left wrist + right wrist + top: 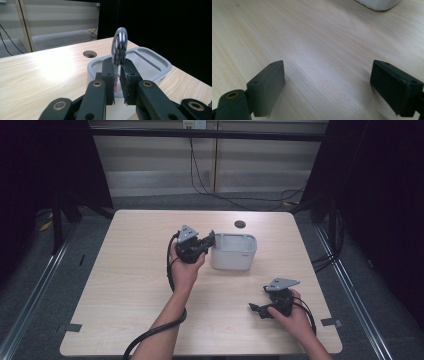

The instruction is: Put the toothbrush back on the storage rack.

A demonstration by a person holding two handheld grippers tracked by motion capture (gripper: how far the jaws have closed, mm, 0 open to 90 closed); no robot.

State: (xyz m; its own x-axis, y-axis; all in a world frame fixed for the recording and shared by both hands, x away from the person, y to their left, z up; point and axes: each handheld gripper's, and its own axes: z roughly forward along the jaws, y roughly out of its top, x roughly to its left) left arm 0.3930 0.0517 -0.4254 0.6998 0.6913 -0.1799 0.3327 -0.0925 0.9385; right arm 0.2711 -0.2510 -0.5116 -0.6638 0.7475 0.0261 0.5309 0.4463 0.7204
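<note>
Between left tongs (119, 75): one disc (119, 46).

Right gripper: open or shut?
Open. In its own view the right gripper has its jaws far apart over bare table, nothing between them.

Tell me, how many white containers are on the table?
1. The white container stands near the table's middle, towards the far edge, just right of the left hand-held gripper, which holds a small patterned disc over its rim.

light: dim room, dark edges | glare: soft sheen on table (45, 72) | blur: held disc (119, 46) smeared
</note>
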